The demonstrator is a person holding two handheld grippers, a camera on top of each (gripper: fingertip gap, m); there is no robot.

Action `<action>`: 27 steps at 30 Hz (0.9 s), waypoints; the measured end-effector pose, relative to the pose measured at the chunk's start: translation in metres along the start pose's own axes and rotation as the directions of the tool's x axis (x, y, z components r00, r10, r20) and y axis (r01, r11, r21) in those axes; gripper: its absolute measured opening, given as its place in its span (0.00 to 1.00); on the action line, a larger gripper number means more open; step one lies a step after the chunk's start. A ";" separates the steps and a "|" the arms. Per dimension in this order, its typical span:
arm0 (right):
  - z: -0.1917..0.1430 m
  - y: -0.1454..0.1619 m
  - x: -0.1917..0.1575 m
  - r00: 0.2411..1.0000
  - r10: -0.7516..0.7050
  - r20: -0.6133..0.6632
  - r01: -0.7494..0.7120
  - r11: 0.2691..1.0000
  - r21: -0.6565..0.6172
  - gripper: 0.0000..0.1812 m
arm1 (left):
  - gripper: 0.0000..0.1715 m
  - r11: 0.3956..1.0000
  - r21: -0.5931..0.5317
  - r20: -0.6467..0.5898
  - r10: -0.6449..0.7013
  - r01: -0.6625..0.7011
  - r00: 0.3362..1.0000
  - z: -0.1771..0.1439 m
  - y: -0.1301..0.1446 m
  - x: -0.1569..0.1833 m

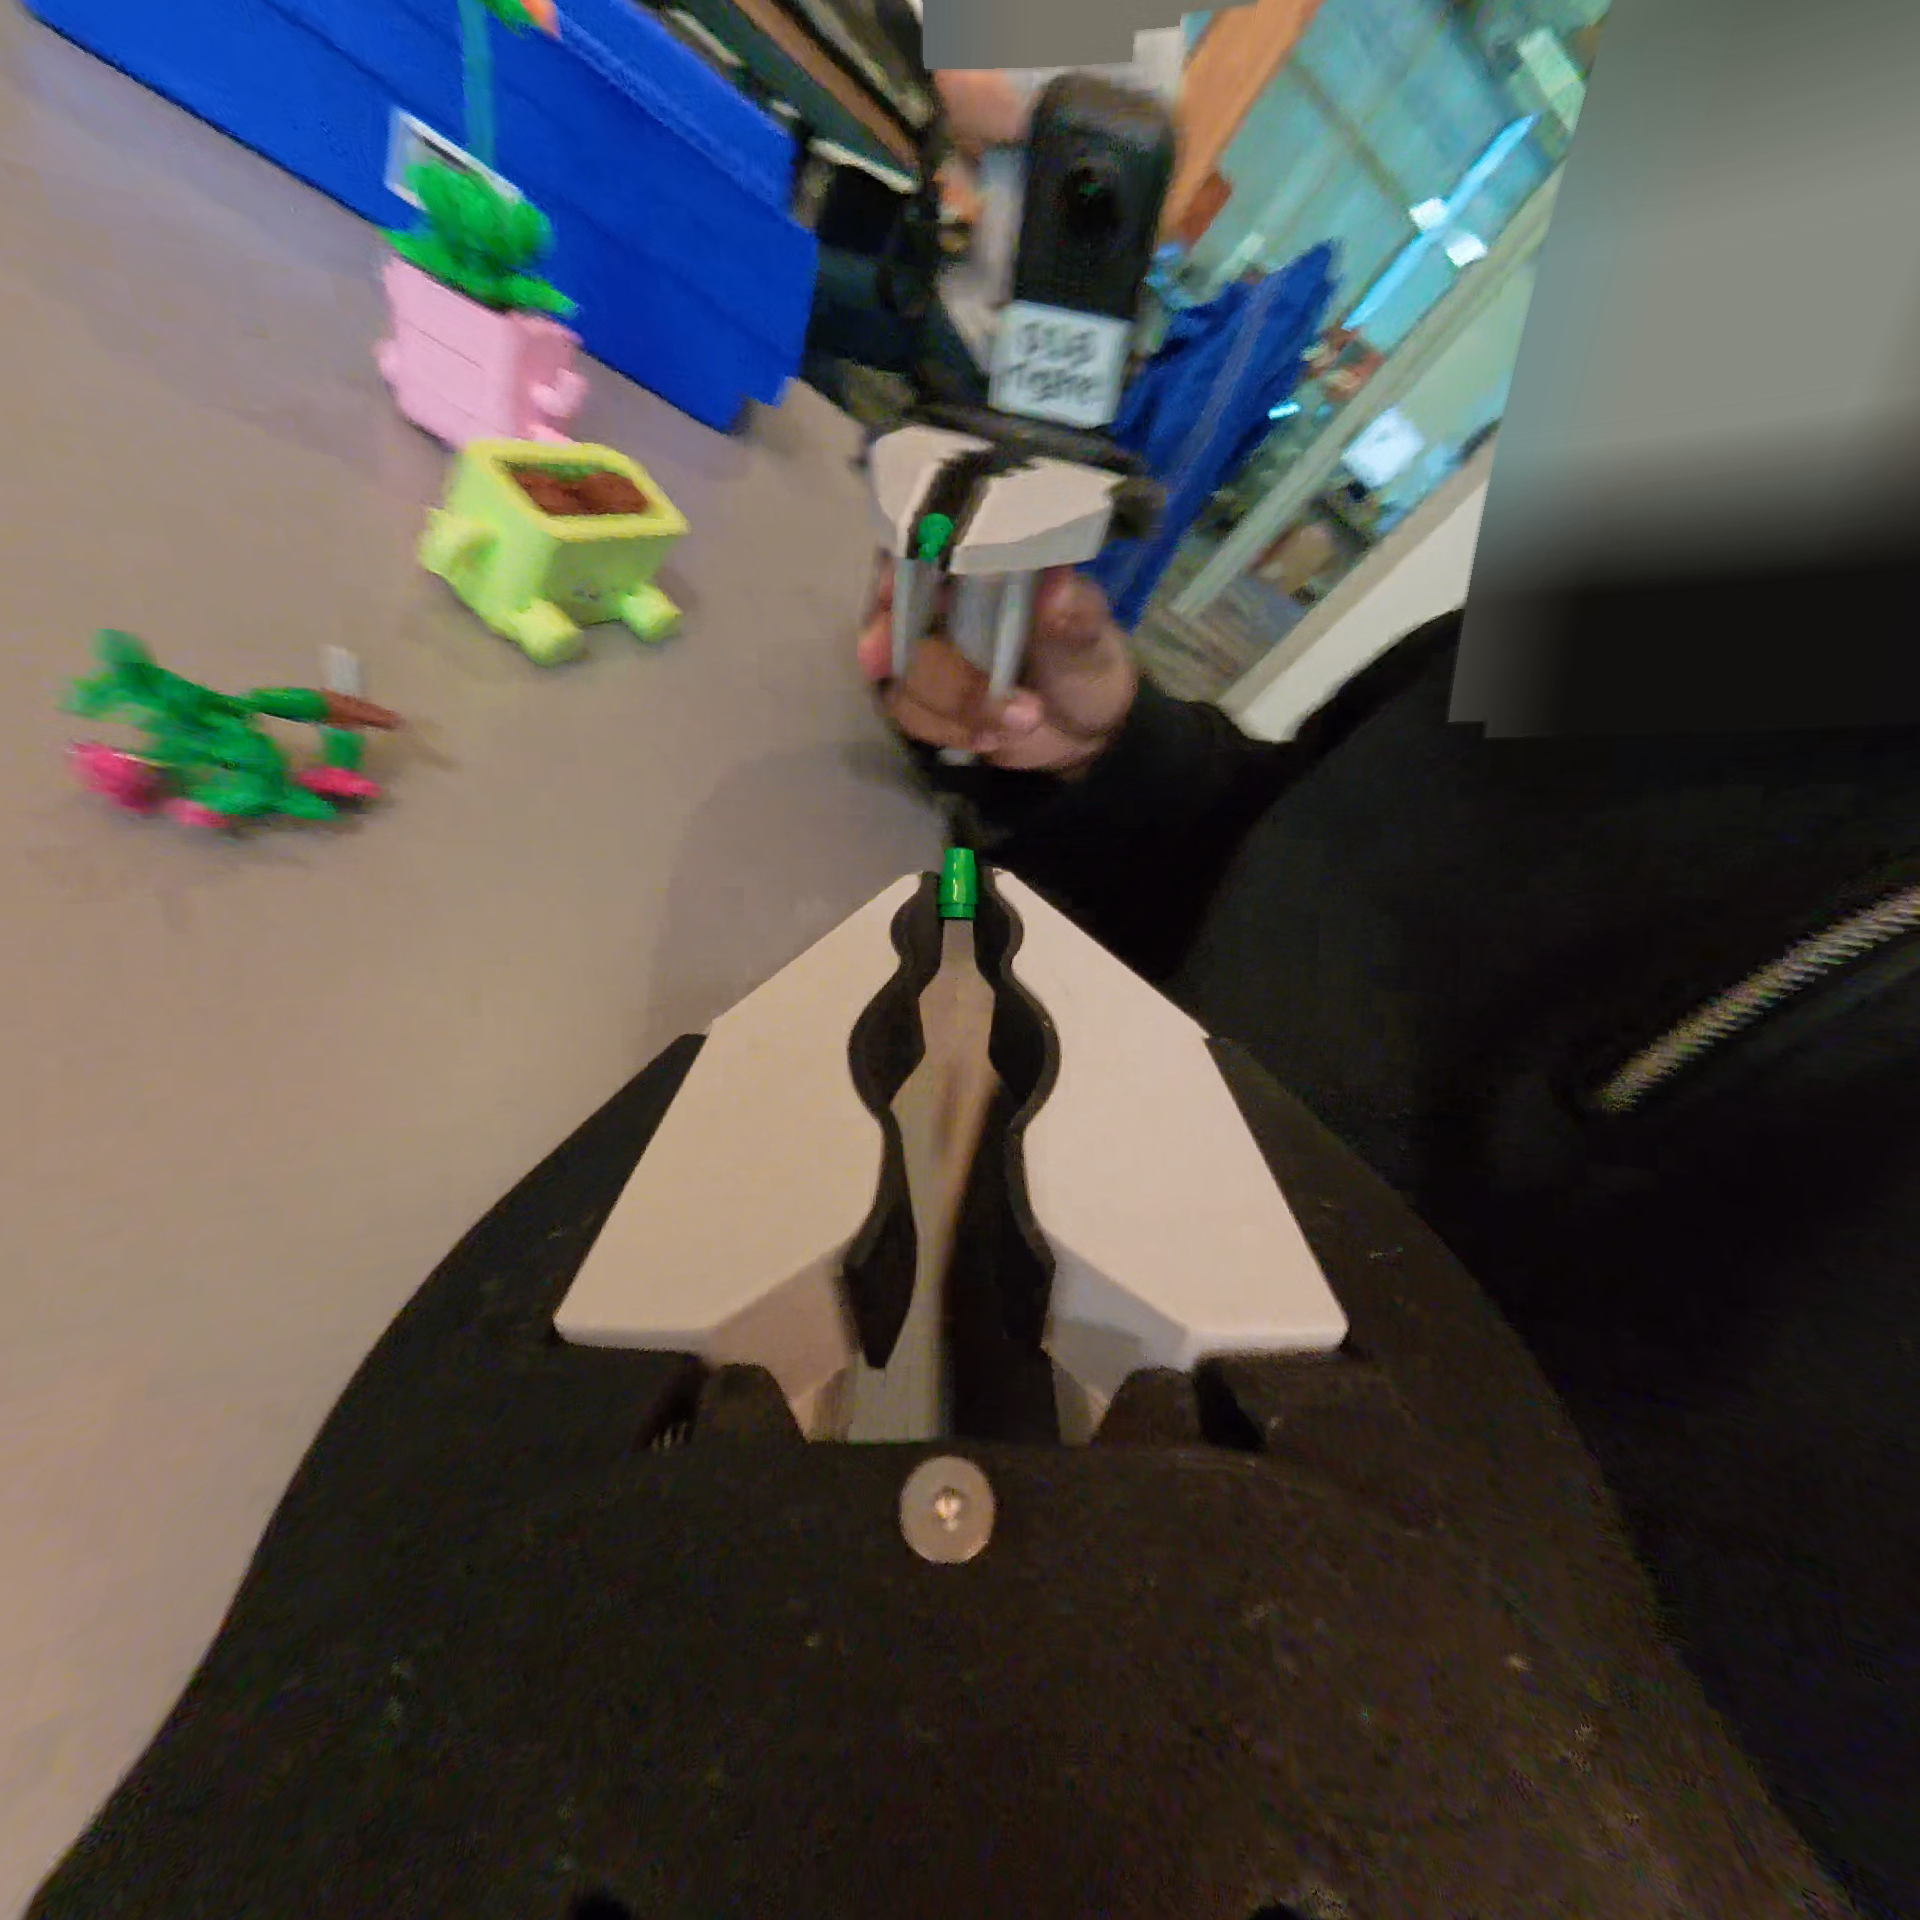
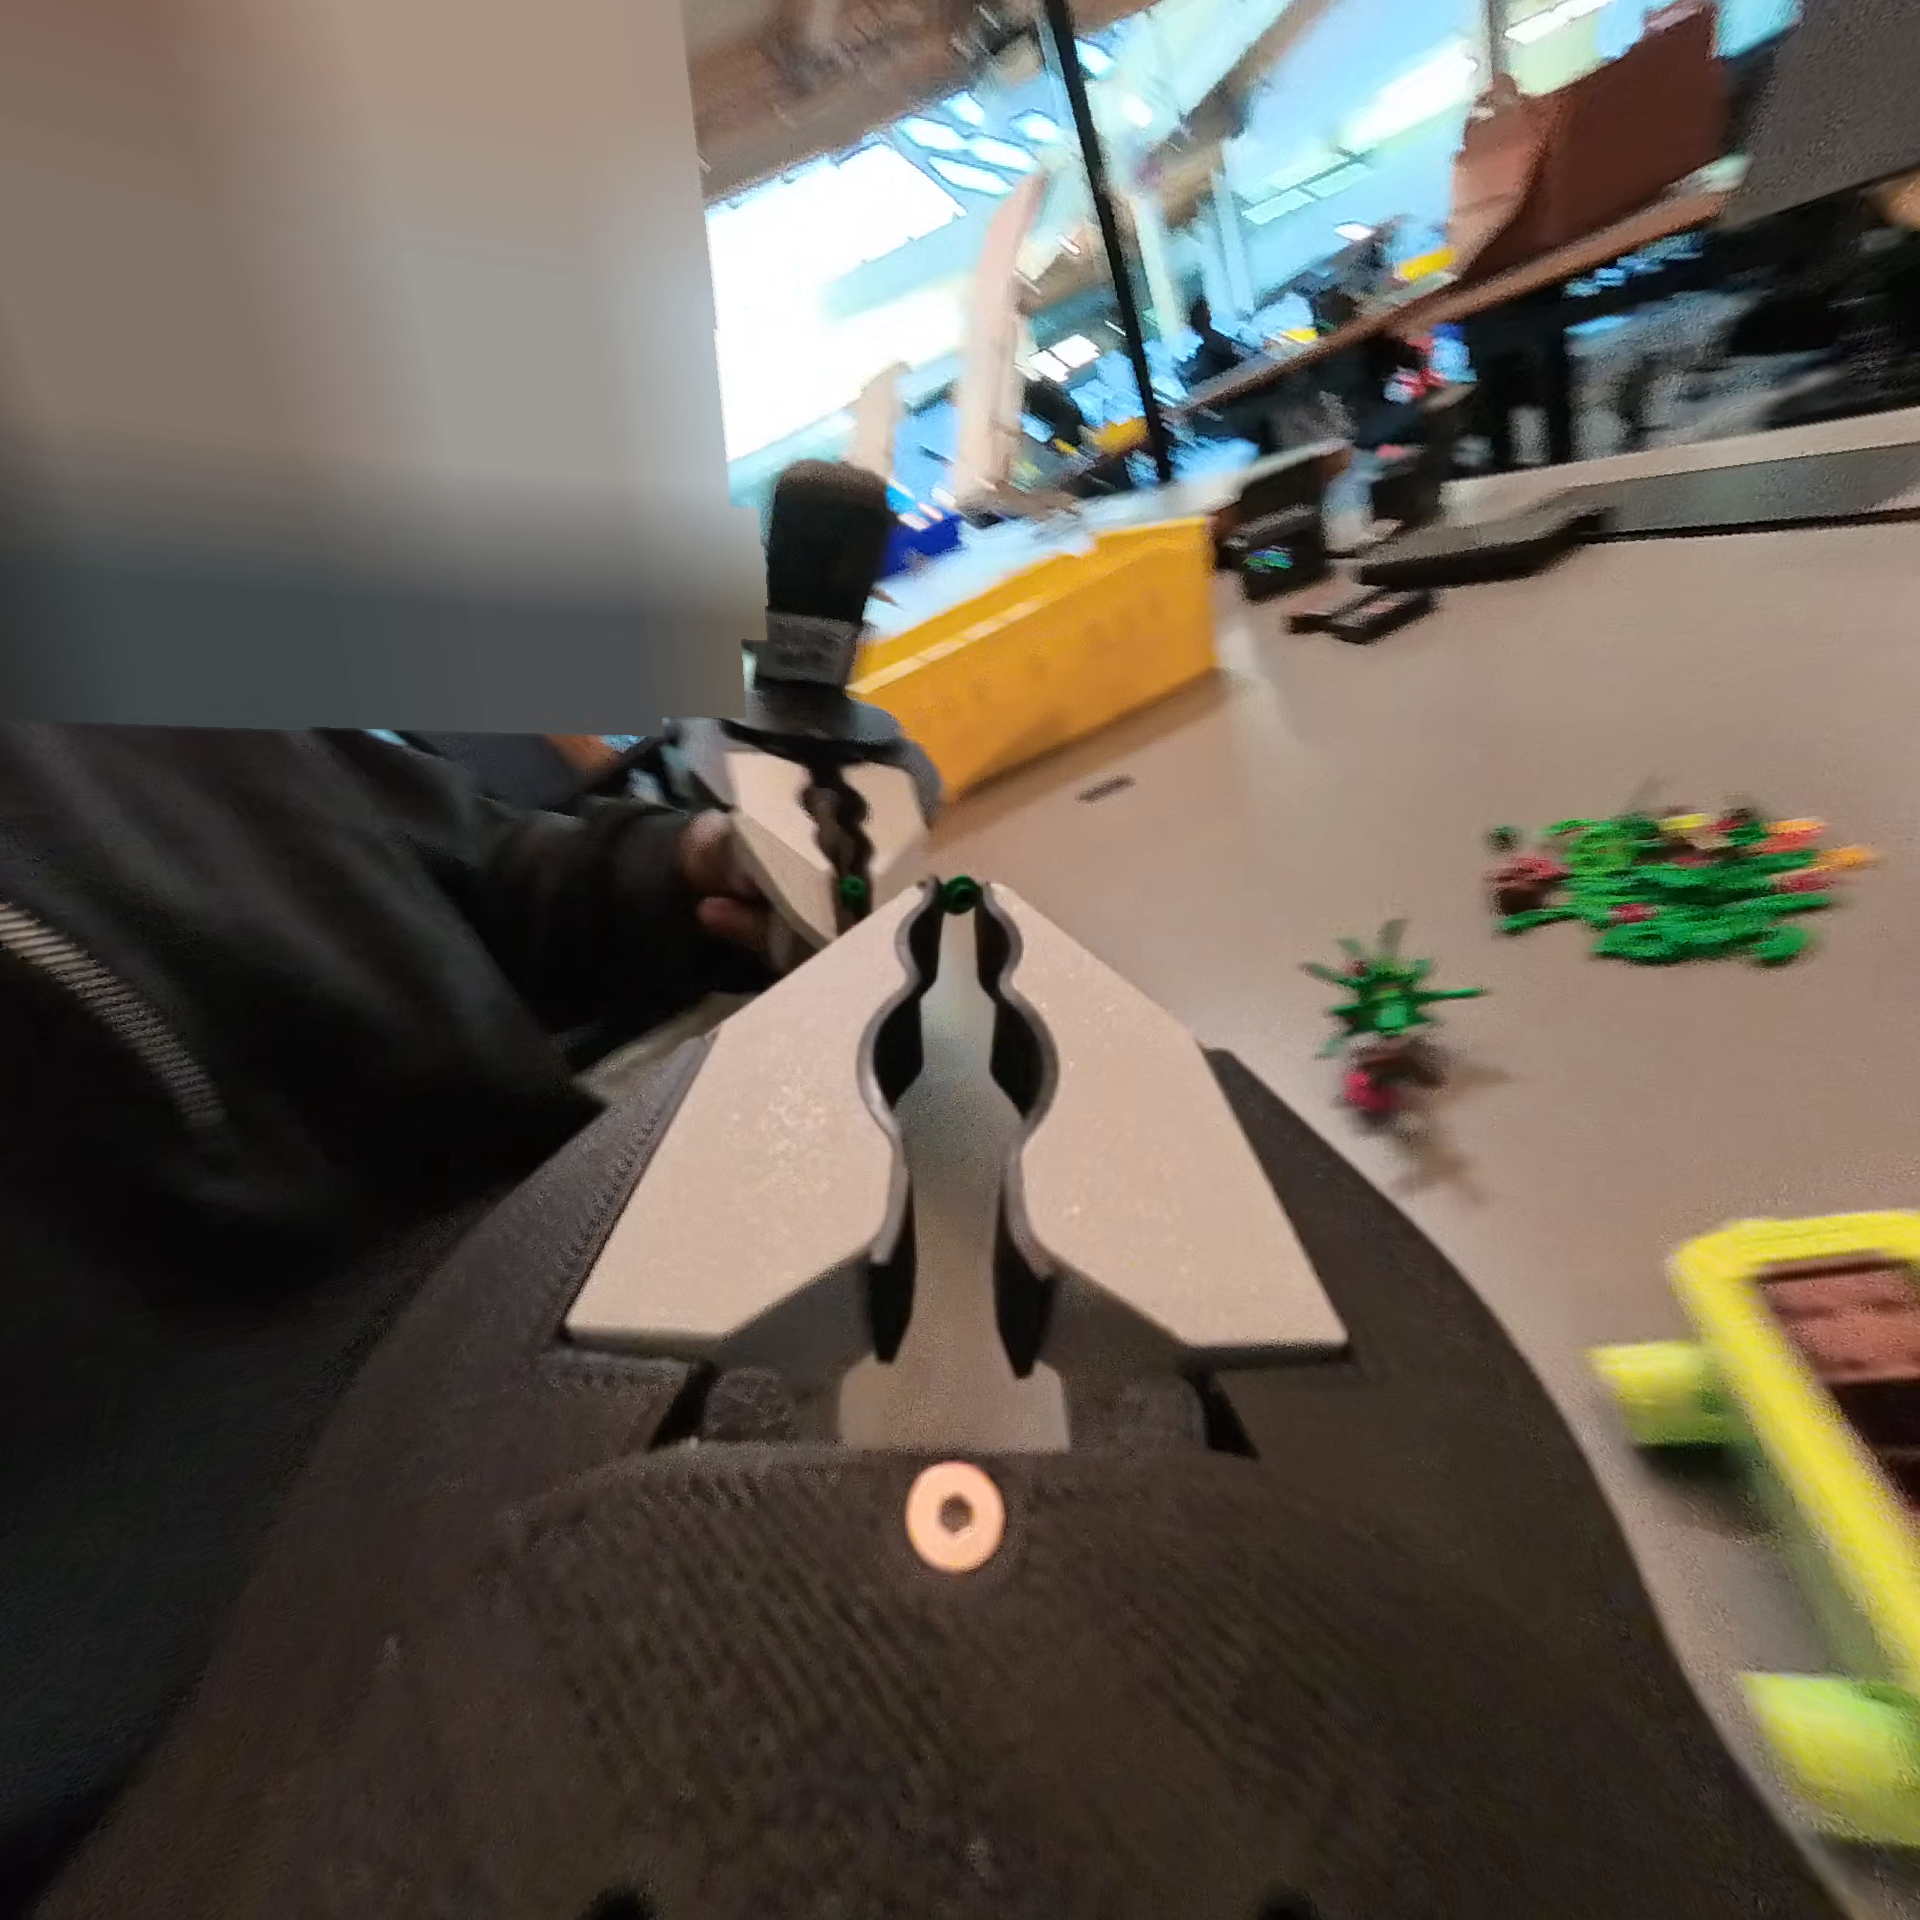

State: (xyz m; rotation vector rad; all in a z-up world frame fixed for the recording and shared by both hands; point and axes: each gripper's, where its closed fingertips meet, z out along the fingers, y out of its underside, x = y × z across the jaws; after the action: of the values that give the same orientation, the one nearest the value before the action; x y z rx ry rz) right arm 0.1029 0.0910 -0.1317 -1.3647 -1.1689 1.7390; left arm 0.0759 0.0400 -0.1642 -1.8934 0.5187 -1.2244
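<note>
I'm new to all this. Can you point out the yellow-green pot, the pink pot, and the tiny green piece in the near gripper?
yellow-green pot point(image 1: 554, 549): left wrist view, front wall.
pink pot point(image 1: 470, 358): left wrist view, side wall.
tiny green piece point(image 1: 957, 884): left wrist view, its middle, between the left gripper's fingertips.

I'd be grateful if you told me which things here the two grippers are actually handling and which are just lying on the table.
In hand:
- left gripper, shut on a small green piece
- right gripper, shut on another small green piece

Lying about:
- yellow-green pot
- pink pot with a green plant
- loose green and pink plant sprig
- pile of green pieces
- blue bin
- yellow bin
</note>
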 end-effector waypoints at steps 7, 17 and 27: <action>0.035 -0.037 0.095 0.909 -0.324 -0.262 0.187 0.879 -0.439 0.03 | 0.01 0.952 -0.178 0.586 0.305 -0.247 0.751 -0.041 -0.072 -0.140; 0.071 0.014 0.230 0.812 -0.565 -0.146 0.164 0.460 -0.873 0.03 | 0.02 0.863 -0.461 0.617 0.480 -0.208 0.623 -0.026 -0.071 -0.229; 0.083 0.025 0.229 0.836 -0.538 -0.111 0.177 0.456 -0.872 0.04 | 0.02 0.896 -0.411 0.568 0.395 -0.167 0.722 -0.018 -0.068 -0.234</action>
State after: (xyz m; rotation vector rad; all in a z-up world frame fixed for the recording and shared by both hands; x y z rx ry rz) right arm -0.0368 0.2596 -0.2414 -1.6689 -2.0073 0.4715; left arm -0.0499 0.2364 -0.2371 -2.2519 0.6296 -0.2332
